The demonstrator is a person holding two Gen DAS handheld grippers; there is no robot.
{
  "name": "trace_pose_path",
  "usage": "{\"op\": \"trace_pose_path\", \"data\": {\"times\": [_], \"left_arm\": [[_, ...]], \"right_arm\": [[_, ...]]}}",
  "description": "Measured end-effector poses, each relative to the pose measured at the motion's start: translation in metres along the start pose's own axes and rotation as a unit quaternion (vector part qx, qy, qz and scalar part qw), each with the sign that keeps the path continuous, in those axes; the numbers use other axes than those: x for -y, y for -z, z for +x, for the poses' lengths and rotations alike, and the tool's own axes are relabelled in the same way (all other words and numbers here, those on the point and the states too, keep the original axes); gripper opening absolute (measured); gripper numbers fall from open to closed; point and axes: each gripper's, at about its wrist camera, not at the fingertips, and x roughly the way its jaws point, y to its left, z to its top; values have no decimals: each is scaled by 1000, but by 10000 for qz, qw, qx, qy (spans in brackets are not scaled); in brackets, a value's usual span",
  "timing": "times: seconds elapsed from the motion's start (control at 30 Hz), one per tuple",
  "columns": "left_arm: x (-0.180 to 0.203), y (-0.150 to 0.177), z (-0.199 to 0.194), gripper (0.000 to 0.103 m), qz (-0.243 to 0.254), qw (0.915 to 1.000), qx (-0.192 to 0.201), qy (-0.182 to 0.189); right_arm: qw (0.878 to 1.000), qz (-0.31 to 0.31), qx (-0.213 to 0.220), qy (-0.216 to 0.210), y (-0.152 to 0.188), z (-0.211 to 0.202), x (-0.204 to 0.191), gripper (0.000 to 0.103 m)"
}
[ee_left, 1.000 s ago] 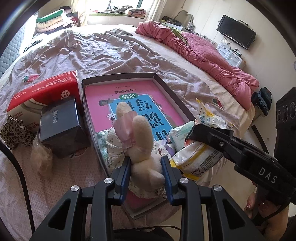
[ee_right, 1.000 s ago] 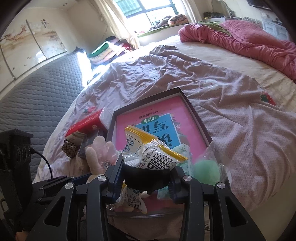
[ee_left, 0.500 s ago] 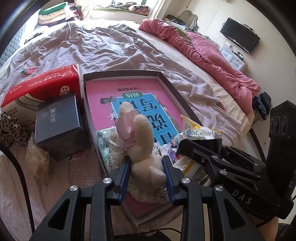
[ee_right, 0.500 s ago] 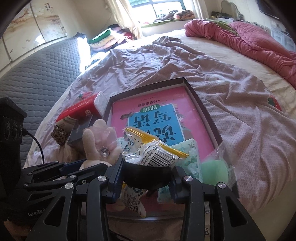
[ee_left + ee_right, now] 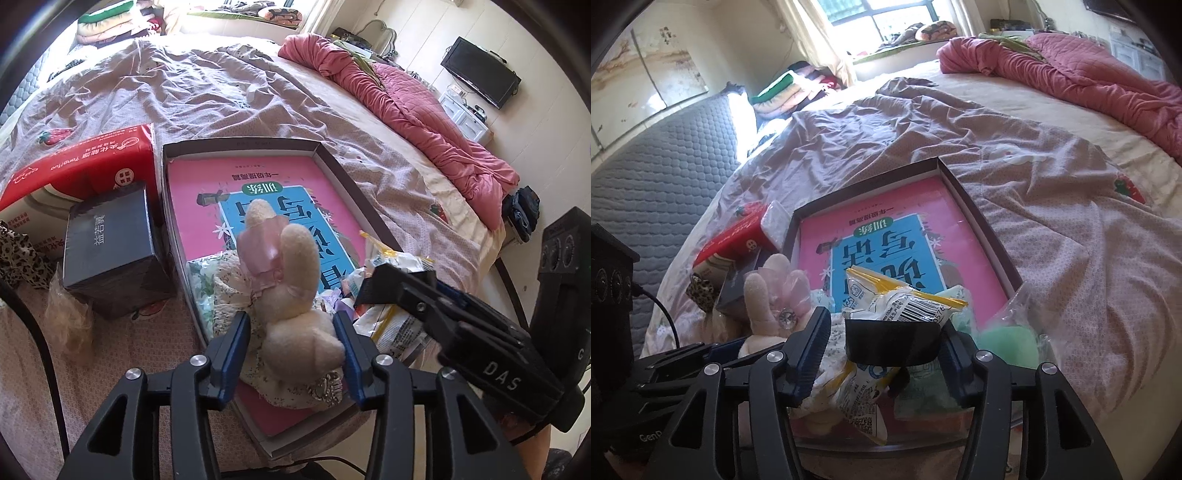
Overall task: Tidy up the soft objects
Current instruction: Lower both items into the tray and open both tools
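While letting go, keep both drops inside the box.

- Plush rabbit [image 5: 291, 295]: upright at lower centre of left view, on floral cloth [image 5: 225, 295], over near end of shallow box [image 5: 334, 166]. Between jaws of left claw [image 5: 290, 321]; just been opening, one pad clear of the plush, the other at most brushing it. Slack, not clamped.
- Snack packet [image 5: 905, 306]: lower centre of right view, on the pile over pink book [image 5: 879, 221]. Between jaws of right claw [image 5: 884, 321]; also just been opening, no squeeze visible.
- Judged: release step.
- Spread wider before backing out.
- Pull straight back along the fingers, or risk dragging ears or crinkly wrapper over the near rim.
- Withdraw one claw at a time, being close side by side.
- Leave red tissue pack [image 5: 81, 162] and dark carton [image 5: 107, 236] at left, on bed [image 5: 221, 92].
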Motion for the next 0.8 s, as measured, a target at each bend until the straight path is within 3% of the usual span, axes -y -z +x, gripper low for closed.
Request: {"op": "trace_pose_path", "data": {"times": [0.27, 0.57, 0.8], "left_arm": [[6, -1, -4, 62, 124, 9997, 53, -194], [18, 1, -6, 63, 293, 9994, 36, -158], [-1, 0, -15, 67, -34, 9997, 137, -186]], "right_arm": [[9996, -3, 276, 36, -5, -17, 2, 68], [9978, 221, 601, 144, -10, -38, 10, 68], [9967, 340, 724, 105, -13, -49, 14, 69]]}}
